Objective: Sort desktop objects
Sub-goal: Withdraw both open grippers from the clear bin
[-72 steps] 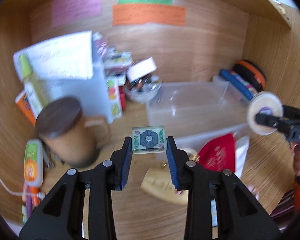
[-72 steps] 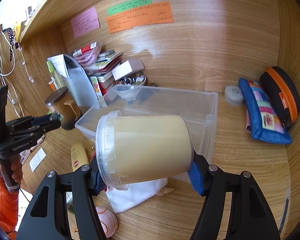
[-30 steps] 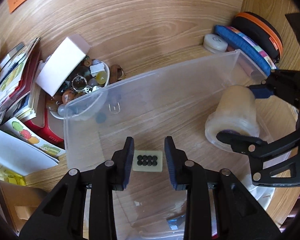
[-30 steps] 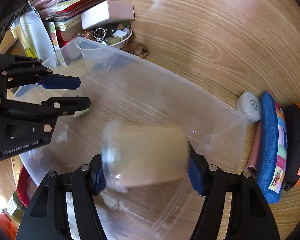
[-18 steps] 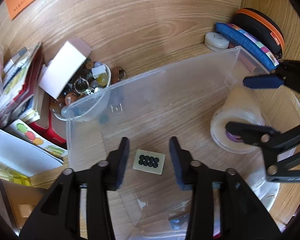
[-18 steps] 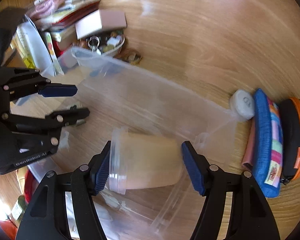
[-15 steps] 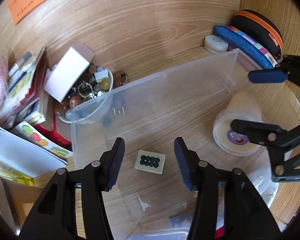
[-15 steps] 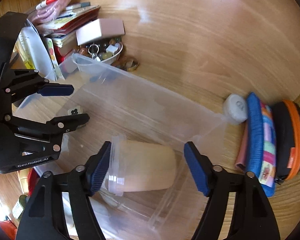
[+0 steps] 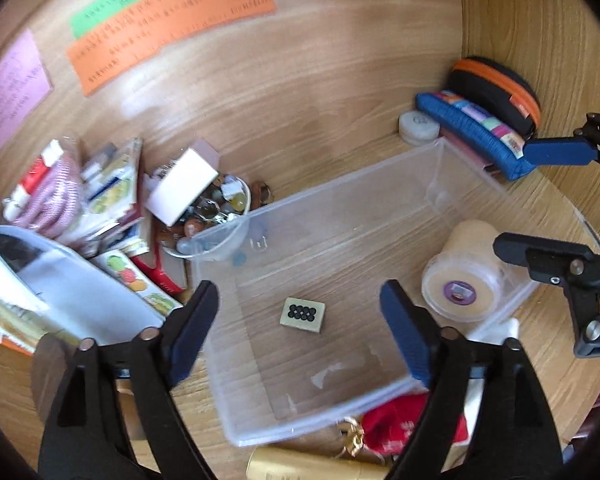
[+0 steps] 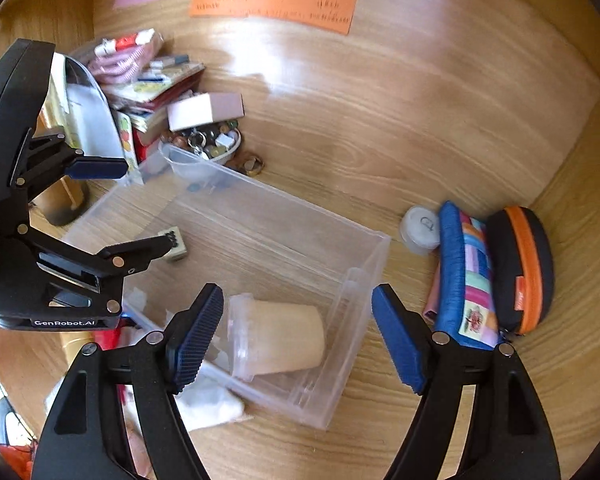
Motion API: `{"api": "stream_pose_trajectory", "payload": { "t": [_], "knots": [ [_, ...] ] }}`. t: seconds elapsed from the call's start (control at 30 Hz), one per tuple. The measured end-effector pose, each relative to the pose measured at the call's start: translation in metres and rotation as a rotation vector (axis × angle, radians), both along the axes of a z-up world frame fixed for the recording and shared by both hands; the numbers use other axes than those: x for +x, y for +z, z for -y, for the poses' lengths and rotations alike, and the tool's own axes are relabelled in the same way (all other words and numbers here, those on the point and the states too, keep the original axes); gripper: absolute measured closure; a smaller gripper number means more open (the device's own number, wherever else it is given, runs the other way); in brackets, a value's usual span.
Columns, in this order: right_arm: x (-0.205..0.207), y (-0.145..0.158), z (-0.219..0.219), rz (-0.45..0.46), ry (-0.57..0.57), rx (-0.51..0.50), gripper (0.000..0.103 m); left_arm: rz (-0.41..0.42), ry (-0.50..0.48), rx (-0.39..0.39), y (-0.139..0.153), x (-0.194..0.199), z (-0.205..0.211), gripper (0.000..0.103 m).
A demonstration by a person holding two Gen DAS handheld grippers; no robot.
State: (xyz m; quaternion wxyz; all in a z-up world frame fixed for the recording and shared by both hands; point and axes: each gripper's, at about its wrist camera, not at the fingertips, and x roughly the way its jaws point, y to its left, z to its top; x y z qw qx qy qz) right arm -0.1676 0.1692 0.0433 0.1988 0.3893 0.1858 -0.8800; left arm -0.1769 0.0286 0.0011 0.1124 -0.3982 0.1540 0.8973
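Clear bin (image 9: 466, 168) is the biggest thing in play, sitting on the wood desk (image 9: 300, 100) with its long side running from the clutter pile toward the pouches.

Change since a second ago: both my grippers were clamped, now both are spread wide and pulled up out of the bin. Left gripper (image 9: 300, 320) jaws apart, nothing between them. Right gripper (image 10: 298, 336) same, empty. So both drops are done: two items sorted, both tools free for the next pick.

Jar (image 10: 278, 340): lying on its side at the bin's right end, against the short wall. Long axis roughly along the bin's long side; lid end points back toward the middle of the bin, base toward the end wall. Lid face with a purple sticker shows in the left view (image 9: 460, 292). On its side it could roll, I'd guess, but the wall should block it.

Tile (image 9: 302, 315): flat on the bin floor near the middle, well apart from the jar, dotted face up. Long edge runs about along the bin's length, slightly skewed.

Still outside the bin near its front edge: red pouch (image 9: 412, 424), gold tube (image 9: 312, 468). Likely next candidates.
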Motion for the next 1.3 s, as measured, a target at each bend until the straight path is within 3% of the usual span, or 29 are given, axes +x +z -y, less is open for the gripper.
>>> {"api": "stream_pose_trajectory", "payload": {
  "t": [0.37,0.47,0.57,0.73,1.0,1.3],
  "knots": [
    [0.056,0.038,-0.01,-0.103,0.023,-0.043,0.027,-0.101,0.01,0.039,0.037,0.063,0.014,0.006],
    [0.079,0.044,-0.017,-0.145,0.045,-0.099,0.016,-0.126,0.023,0.064,0.041,0.085,0.026,0.004],
    [0.104,0.044,-0.022,-0.185,0.052,-0.138,0.016,-0.135,0.045,0.073,0.041,0.1,0.041,0.004],
    [0.122,0.029,-0.028,-0.166,0.048,-0.184,0.016,-0.123,0.104,0.098,0.031,0.117,0.066,0.003],
    [0.138,-0.007,-0.033,-0.122,0.018,-0.175,0.016,-0.053,0.173,0.147,-0.005,0.139,0.09,0.003],
    [0.16,-0.062,-0.019,0.014,0.07,-0.189,0.016,0.027,0.155,0.246,-0.041,0.161,0.084,0.003]
  ]
}}
